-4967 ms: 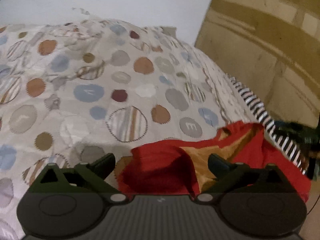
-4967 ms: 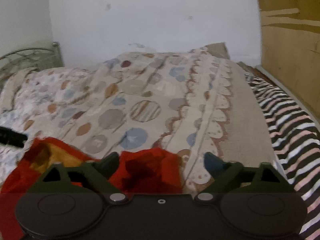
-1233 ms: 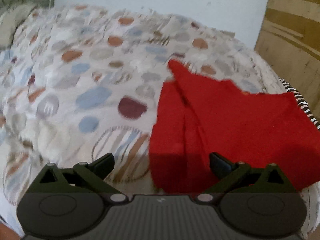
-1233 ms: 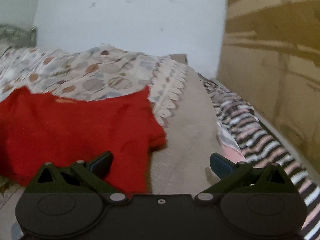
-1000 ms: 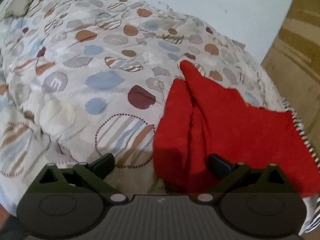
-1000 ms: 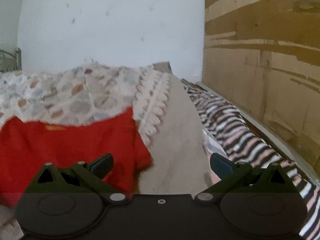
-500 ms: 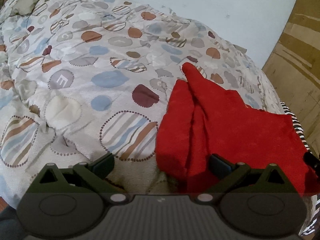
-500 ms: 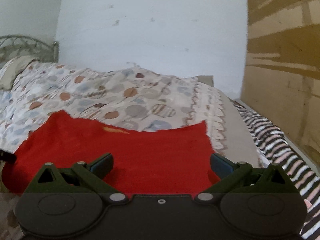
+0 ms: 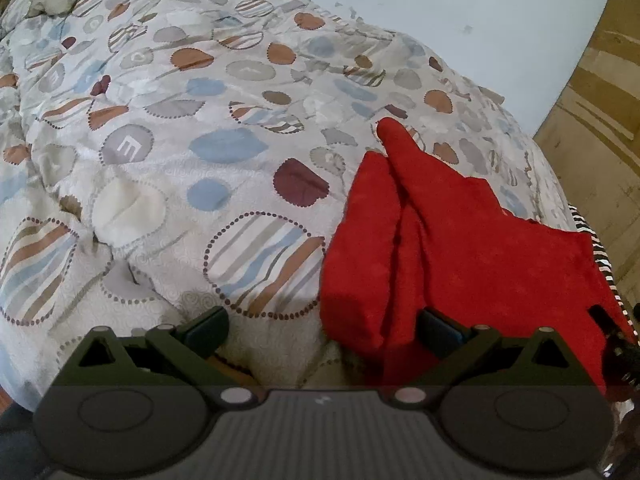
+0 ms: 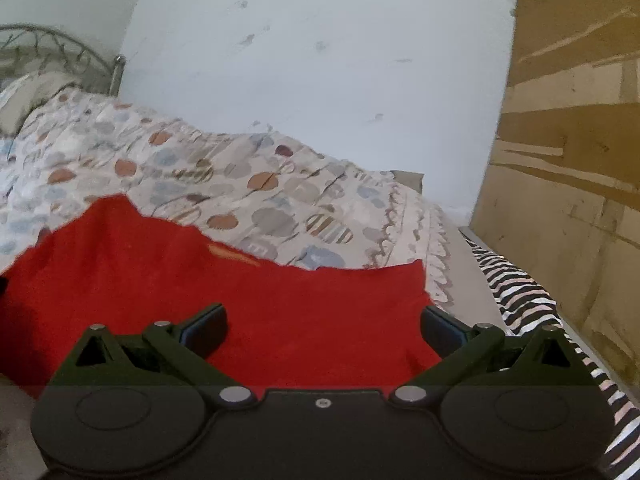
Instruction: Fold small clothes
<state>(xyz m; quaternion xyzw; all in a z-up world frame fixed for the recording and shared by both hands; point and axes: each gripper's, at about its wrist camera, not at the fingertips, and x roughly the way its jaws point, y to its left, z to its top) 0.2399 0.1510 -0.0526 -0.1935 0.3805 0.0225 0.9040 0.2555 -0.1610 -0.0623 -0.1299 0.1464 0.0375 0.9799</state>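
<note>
Left gripper spread wide and empty, hovering at the near left edge of the red garment, right finger over the folded sleeve side. Garment flat on the patterned quilt, long axis running left to right between both tools. Right gripper also spread, empty, low over the garment's right part, probably the nearer one for the next fold.

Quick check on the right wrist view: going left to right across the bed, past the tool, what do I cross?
Metal bed frame → patterned quilt → red garment → plain beige sheet edge → striped fabric → brown board.
</note>
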